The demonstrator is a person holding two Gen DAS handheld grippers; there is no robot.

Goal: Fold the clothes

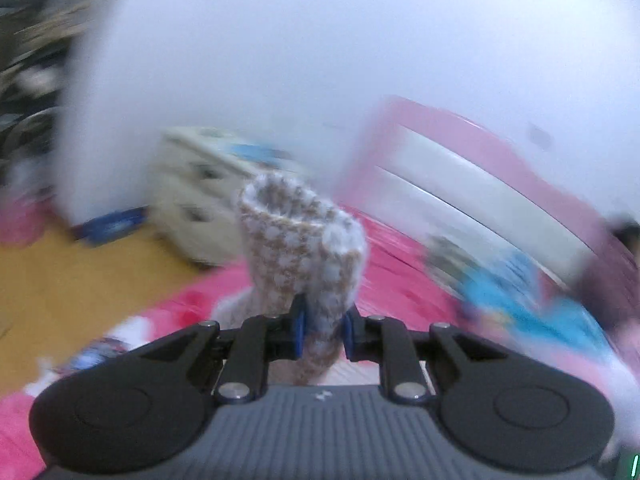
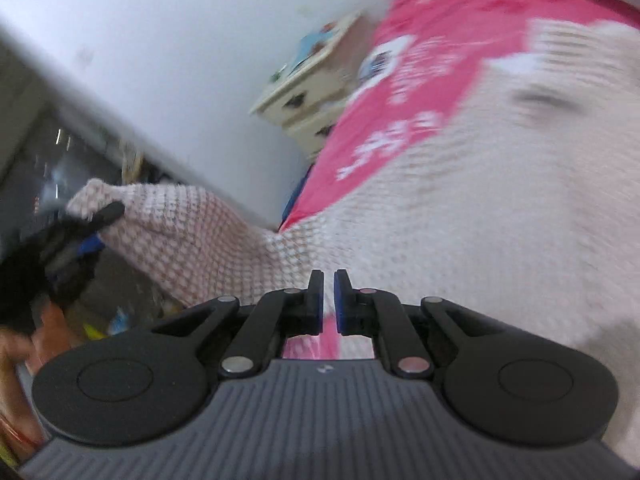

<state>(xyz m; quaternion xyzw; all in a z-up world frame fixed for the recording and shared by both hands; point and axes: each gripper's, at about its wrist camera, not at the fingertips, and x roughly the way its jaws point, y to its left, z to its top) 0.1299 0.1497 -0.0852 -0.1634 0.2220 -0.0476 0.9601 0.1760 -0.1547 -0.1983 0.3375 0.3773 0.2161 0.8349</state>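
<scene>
The bed point(image 2: 420, 28), under its pink sheet, carries most of the knit point(image 2: 460, 208), a soft, light, floppy checked garment that looks likely to sag wherever it isn't held, so edges and corners seem the best grips. One sleeve-like end point(image 1: 300, 248) is up off the bed, pinched in the left hand-held gripper point(image 1: 323, 330). The right hand-held gripper point(image 2: 328, 300) hangs just over the spread knit, jaws nearly together, nothing between them.
</scene>
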